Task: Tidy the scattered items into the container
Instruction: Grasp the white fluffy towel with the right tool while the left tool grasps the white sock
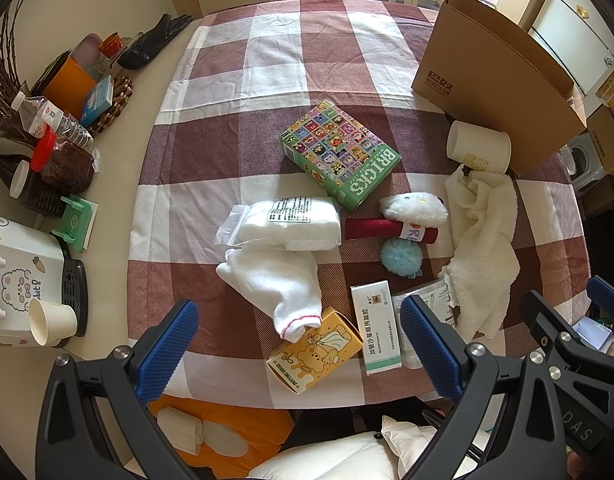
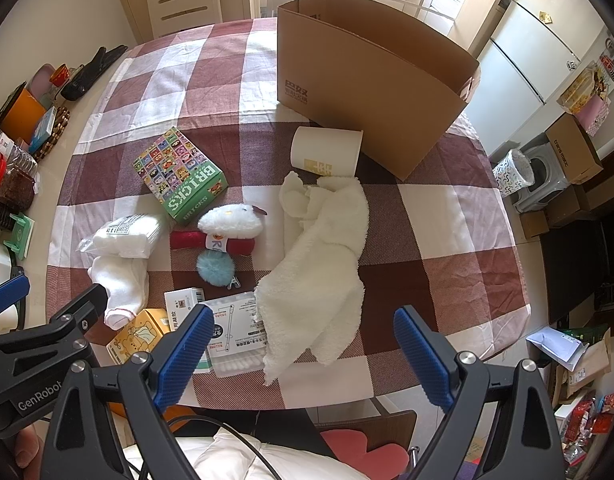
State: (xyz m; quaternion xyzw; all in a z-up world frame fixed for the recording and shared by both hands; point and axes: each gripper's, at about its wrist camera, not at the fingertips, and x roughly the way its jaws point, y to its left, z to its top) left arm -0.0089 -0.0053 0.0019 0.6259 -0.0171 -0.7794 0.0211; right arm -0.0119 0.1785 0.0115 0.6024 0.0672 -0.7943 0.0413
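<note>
An open cardboard box [image 2: 371, 92] [image 1: 495, 80] stands at the far right of the checked tablecloth. Scattered in front of it lie a tipped paper cup [image 2: 327, 150], a fluffy cream cloth [image 2: 323, 264], a green BRICKS box [image 1: 341, 152], a white plush with a red roll [image 1: 403, 220], a blue pompom [image 1: 399, 254], a bag of white pads [image 1: 287, 222], a white sock [image 1: 283, 284], a yellow bear box [image 1: 315, 350], a white medicine box [image 1: 377, 326] and a cotton swab pack [image 2: 235, 332]. My left gripper [image 1: 301, 350] and right gripper [image 2: 301, 356] hang open at the near edge, holding nothing.
Bottles, jars, a paper cup [image 1: 51, 322] and a green holder [image 1: 77, 220] crowd the table's left side. Black gloves [image 1: 155, 40] lie at the far left. A chair with cushions [image 1: 227, 432] sits below the near edge. Boxes and bags stand on the floor to the right [image 2: 575, 152].
</note>
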